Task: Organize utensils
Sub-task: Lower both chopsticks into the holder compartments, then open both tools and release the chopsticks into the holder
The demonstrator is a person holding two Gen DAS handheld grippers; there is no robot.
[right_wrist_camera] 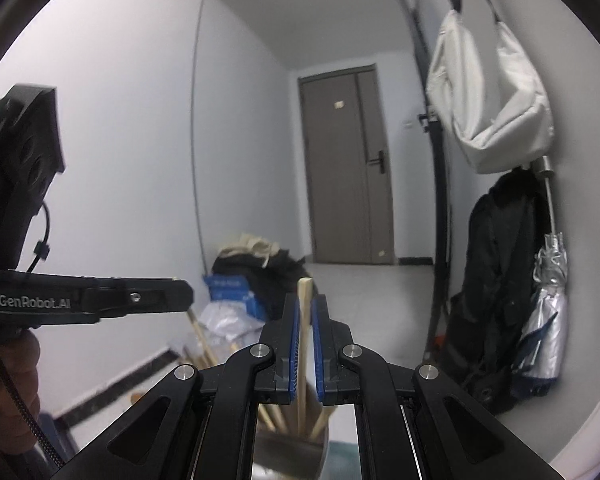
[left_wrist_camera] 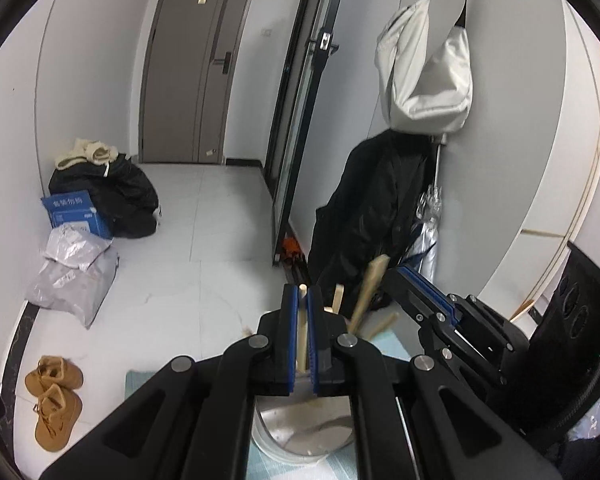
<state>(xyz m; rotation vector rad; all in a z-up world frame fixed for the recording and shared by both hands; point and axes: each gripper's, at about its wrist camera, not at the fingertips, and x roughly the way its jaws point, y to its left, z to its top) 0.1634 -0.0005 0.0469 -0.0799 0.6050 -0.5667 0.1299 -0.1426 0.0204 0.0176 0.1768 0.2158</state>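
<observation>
in the left wrist view, a pair of tan boots (left_wrist_camera: pixel 54 400) sits on the floor (left_wrist_camera: pixel 180 240) at the far left, with grey parcel bags (left_wrist_camera: pixel 76 272), a blue box (left_wrist_camera: pixel 74 212) and a heap of dark clothes (left_wrist_camera: pixel 116 196) against the wall behind them; the right wrist view shows that heap too, but not the boots. a grey door (left_wrist_camera: pixel 198 68) stands at the end of the hallway in both views.

at the centre of the left wrist view, the left hand-held gripper (left_wrist_camera: pixel 303 300) has its blue pads drawn narrow onto a pale wooden utensil handle (left_wrist_camera: pixel 302 336), which runs upright between them with its tip just above the fingertips. below it is a round metal holder (left_wrist_camera: pixel 300 436) on a light checked mat (left_wrist_camera: pixel 260 464) on the table; only this view looks down into its shiny inside. more wooden utensils (left_wrist_camera: pixel 368 292) lean up just right of the pads, and the right hand-held gripper (left_wrist_camera: pixel 416 280) comes in beyond them from the right.

the right wrist view shows that right hand-held gripper likewise narrowed on a wooden stick (right_wrist_camera: pixel 303 320) that rises from the holder (right_wrist_camera: pixel 292 452) among other sticks. at its left edge the left hand-held gripper (right_wrist_camera: pixel 180 294) shows from the side, with part of a hand (right_wrist_camera: pixel 16 364) below it.

on the right in both views, a white bag (left_wrist_camera: pixel 428 68) hangs above a black coat (left_wrist_camera: pixel 372 208) and a folded silver umbrella (right_wrist_camera: pixel 544 312).
</observation>
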